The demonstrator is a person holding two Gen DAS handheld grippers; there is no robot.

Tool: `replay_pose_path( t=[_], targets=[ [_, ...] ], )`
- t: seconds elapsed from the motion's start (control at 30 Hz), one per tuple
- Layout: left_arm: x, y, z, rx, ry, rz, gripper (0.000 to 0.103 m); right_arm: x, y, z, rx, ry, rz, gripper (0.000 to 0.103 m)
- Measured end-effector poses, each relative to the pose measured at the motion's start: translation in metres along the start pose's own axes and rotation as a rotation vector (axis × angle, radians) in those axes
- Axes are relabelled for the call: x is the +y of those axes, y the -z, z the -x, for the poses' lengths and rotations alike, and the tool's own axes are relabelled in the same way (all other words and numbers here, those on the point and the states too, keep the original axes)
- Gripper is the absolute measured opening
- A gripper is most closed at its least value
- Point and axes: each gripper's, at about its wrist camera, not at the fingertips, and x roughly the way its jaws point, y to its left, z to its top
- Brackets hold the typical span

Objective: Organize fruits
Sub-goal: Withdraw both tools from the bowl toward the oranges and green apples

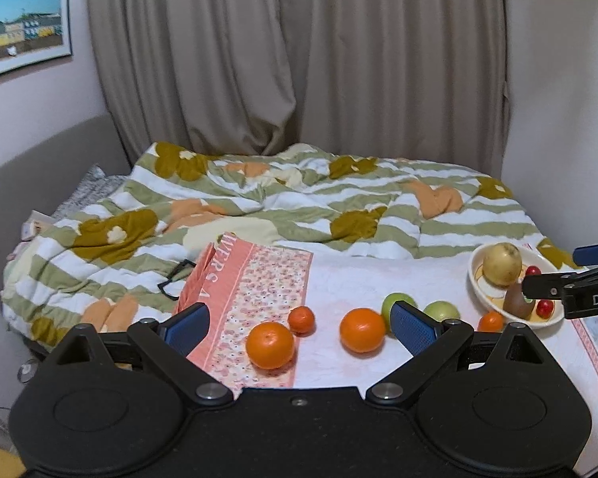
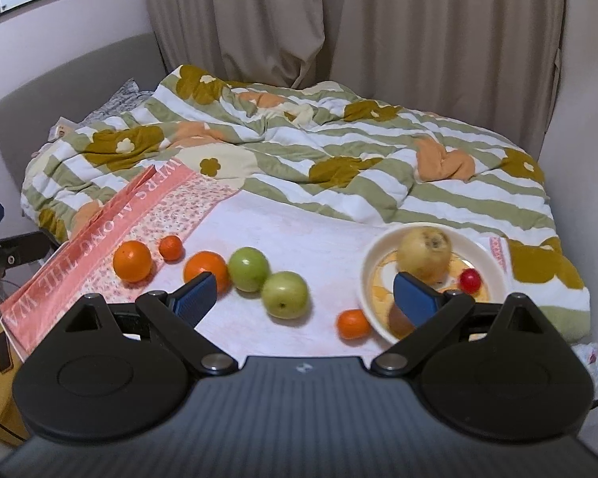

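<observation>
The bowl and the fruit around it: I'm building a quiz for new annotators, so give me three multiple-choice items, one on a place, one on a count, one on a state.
1. Where is the yellow pear?
A. in the bowl
B. on the pink bag
C. beside the green apples

2. How many green apples lie on the sheet?
A. one
B. two
C. four

3. How is the right gripper?
A. shut on an orange
B. open, holding nothing
C. shut on the bowl

Answers:
1 A, the pear sits inside the rim.
2 B, one and another lie side by side.
3 B, its blue pads stand wide apart.
</observation>
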Motion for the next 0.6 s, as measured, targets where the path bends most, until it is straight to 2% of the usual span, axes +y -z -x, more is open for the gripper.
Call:
replay_pose_path(
  t=[0.17, 0.37, 0.6],
  targets=[
    [0.03, 0.0, -0.025, 0.024, 0.049, -0.045, 0.099, 0.032, 0.0, -0.022, -0.001, 0.043, -0.026, 0.103],
    [0.062, 0.001, -0.062, 0.061, 0.12, -0.078, 0.099, 0.053, 0.001, -0.054, 0.0, 0.065, -0.025, 0.103],
    [0.073, 0.009, -0.109, 0.12, 0.191, -0.121, 0.099, 0.059, 0.005, -0.098, 0.02, 0.048, 0.062, 0.103]
  ],
)
